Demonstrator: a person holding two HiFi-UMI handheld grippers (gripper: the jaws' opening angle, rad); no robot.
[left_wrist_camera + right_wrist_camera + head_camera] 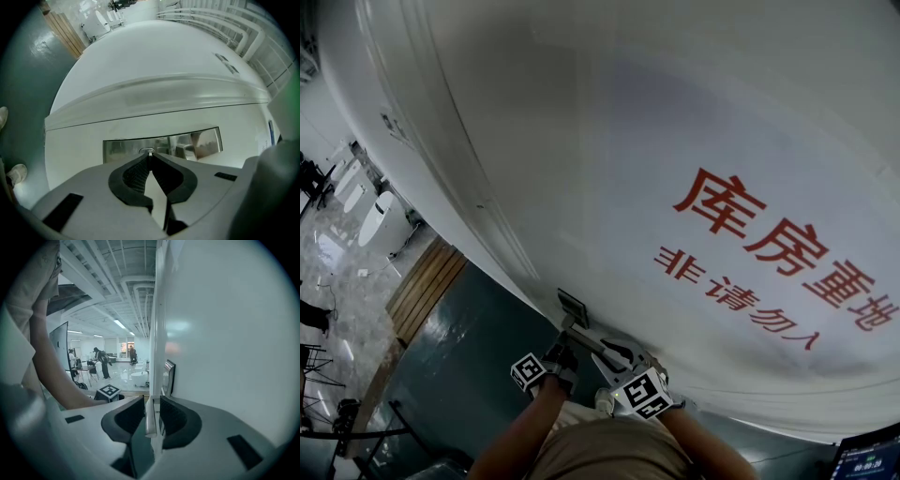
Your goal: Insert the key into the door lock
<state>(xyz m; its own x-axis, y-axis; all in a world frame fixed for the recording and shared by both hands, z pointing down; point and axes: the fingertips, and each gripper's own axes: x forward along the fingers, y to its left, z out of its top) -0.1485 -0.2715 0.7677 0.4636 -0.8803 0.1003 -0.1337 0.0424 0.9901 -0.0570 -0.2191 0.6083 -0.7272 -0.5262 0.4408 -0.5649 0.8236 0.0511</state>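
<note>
The left tool [150, 157] pinches the key [149, 152], jaws nearly together, its tip at the metal lock plate [122, 149] on the door [154, 70]; the right tool [151, 399] clamps the handle [150, 414].

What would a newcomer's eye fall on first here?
The red Chinese lettering on the white door, at the head view's right. Below it, the left gripper pinches a silver key at the steel lock plate, while a silver lever handle stands between the jaws of the right gripper.
</note>
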